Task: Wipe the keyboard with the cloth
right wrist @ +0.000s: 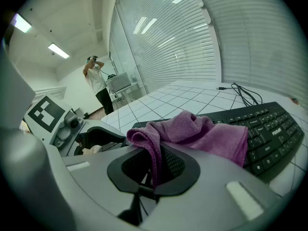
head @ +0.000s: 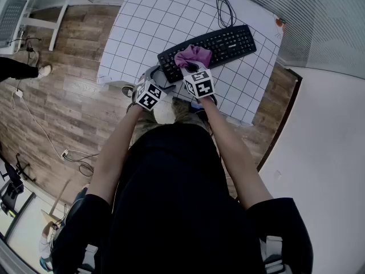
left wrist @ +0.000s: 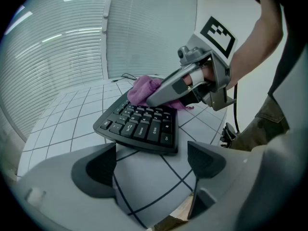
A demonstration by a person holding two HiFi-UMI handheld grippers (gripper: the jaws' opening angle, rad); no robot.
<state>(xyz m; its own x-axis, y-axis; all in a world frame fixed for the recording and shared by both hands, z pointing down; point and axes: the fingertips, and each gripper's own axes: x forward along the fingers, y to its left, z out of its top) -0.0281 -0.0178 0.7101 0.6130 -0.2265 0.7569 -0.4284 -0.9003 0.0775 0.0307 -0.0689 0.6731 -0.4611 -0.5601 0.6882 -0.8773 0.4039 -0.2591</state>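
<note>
**Wiping step in hand: cloth (head: 194, 55) lies on the left half of the keyboard (head: 231, 41).**

We find the right gripper (right wrist: 155, 165) clamped on a fold of the purple cloth, the rest of which is draped over the keys. The left gripper (left wrist: 156, 162) hovers just off the keyboard's left end with its jaws wide apart and only the gridded table (head: 142, 27) between them. The keyboard's long axis runs diagonally, its left end nearer us and its right end farther off. The key rows face us and the cable leaves the far edge. We judge the right half is not yet wiped. The next move calls for dragging the cloth along that axis under light pressure. The left gripper is placed to steady the left end should the keyboard slide.
</note>
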